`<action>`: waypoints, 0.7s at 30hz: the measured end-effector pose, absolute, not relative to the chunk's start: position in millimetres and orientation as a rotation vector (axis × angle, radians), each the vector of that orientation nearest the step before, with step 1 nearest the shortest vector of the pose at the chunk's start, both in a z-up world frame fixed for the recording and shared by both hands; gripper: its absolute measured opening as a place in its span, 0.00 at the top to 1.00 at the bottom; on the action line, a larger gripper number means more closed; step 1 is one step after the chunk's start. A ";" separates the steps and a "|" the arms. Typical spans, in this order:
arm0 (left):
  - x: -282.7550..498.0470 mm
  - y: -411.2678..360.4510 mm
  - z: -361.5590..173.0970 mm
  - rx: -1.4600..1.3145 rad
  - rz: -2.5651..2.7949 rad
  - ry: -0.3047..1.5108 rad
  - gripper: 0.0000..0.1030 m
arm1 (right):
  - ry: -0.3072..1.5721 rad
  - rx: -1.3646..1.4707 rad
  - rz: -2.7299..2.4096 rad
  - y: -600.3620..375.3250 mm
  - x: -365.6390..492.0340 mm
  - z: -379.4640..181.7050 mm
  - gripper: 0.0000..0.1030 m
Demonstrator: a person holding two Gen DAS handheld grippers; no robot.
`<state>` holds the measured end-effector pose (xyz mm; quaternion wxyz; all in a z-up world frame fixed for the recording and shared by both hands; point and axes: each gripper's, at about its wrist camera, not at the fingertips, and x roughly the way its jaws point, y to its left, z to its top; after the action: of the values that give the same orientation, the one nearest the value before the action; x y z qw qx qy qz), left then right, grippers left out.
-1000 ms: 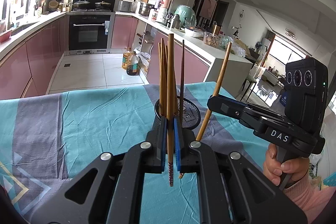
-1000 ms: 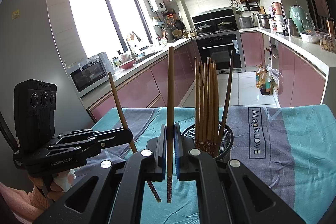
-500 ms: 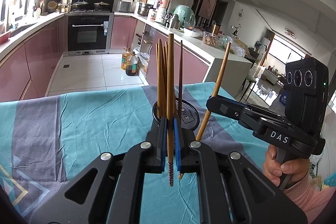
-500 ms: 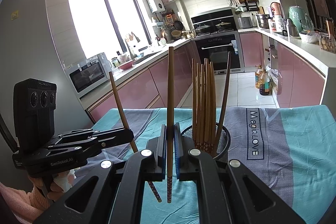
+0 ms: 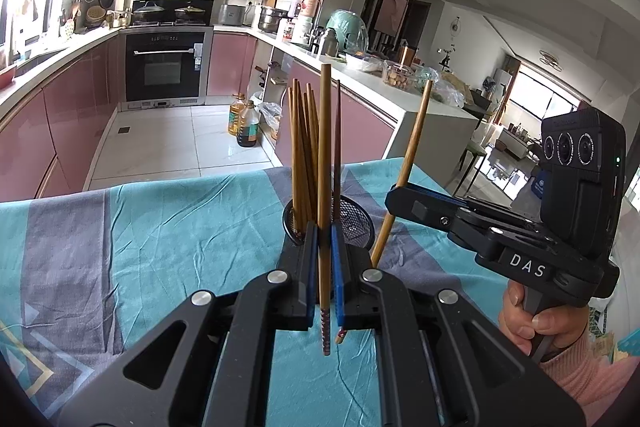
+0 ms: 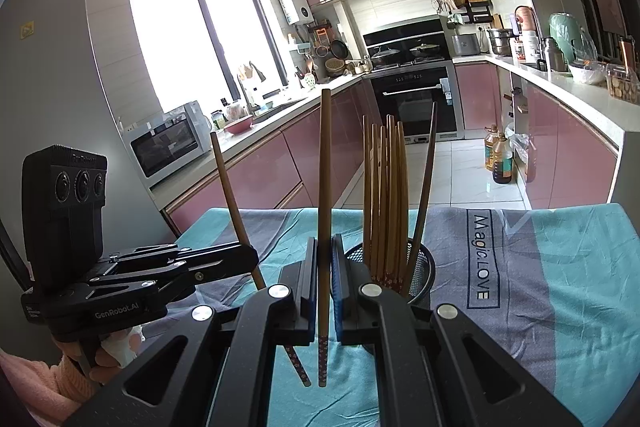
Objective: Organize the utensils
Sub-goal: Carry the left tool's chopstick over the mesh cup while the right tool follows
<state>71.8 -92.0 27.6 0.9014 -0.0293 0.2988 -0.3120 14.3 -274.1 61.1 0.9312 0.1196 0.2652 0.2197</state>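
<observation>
My left gripper (image 5: 324,247) is shut on a wooden chopstick (image 5: 325,155) held upright, just in front of a black mesh holder (image 5: 356,223) with several chopsticks (image 5: 302,147) standing in it. My right gripper (image 6: 324,267) is shut on another upright chopstick (image 6: 324,167), just left of the same holder (image 6: 420,267) and its chopsticks (image 6: 384,195). Each gripper shows in the other's view: the right one (image 5: 400,193) with its chopstick (image 5: 412,147), the left one (image 6: 248,259) with its chopstick (image 6: 228,183).
The table wears a teal and grey cloth (image 5: 160,227) with a "Magic LOVE" print (image 6: 482,255). Behind it lie the kitchen floor, pink cabinets (image 6: 560,155) and an oven (image 5: 166,67). The table's far edge is close behind the holder.
Both grippers have shifted slightly toward the holder, which now sits a little closer and more central behind the held chopsticks. Both grips are unchanged.
</observation>
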 end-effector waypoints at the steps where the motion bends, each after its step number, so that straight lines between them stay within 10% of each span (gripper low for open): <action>1: 71.3 -91.8 27.6 -0.060 -0.647 0.618 0.93 | 0.543 0.246 0.450 -274.4 14.3 61.7 0.95; 21: 74.0 -98.2 30.4 -0.051 -0.655 0.612 0.93 | 0.533 0.240 0.440 -273.5 18.6 71.2 0.95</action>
<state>74.0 -98.2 30.4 0.9008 -0.0246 0.2959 -0.3168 18.6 -273.5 71.2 0.9339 0.1171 0.2604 0.2151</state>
